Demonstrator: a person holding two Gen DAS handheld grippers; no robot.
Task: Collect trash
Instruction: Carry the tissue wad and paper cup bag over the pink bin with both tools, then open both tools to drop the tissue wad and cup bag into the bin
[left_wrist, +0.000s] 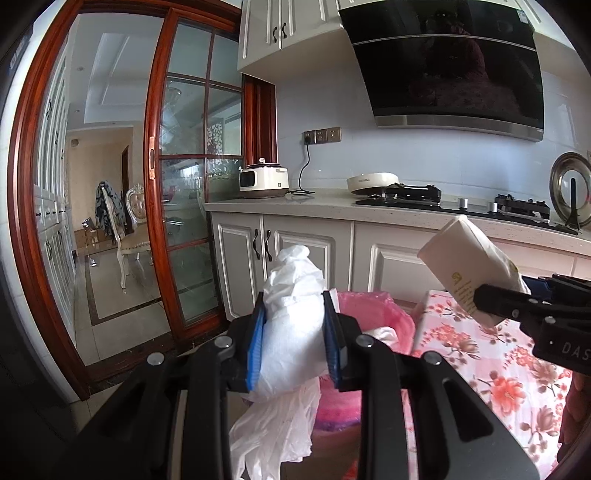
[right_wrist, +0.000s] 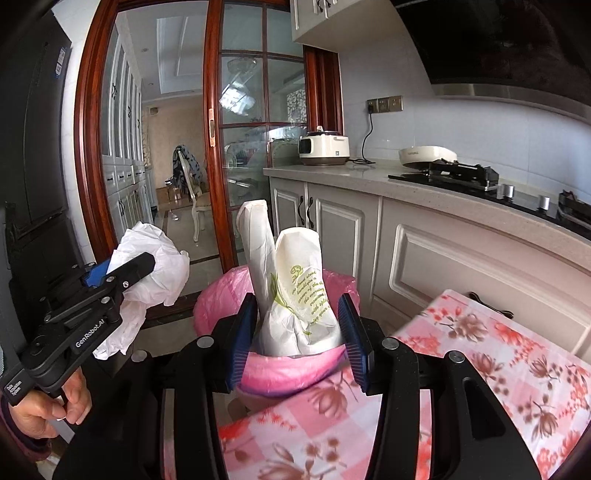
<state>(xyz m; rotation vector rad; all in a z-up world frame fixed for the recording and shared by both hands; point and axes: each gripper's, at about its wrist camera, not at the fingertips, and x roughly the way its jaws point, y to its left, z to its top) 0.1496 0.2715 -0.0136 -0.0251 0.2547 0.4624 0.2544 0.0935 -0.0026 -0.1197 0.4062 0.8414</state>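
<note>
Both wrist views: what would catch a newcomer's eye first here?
Each gripper carries trash above the pink-lined bin: the left gripper is clamped on a crumpled white plastic bag, and the right gripper squeezes a cream paper bag with green print. Beside the bin, a table with a pink floral cloth fills the lower right, and a red wooden sliding glass door stands behind.

The pink-lined bin (right_wrist: 221, 295) stands open at the top, with free air above its rim. The flowered tablecloth edge (right_wrist: 480, 350) crowds it on the right, the cabinet fronts (right_wrist: 351, 236) wall it in behind, and the floor toward the doorway (left_wrist: 110, 288) is open.
</note>
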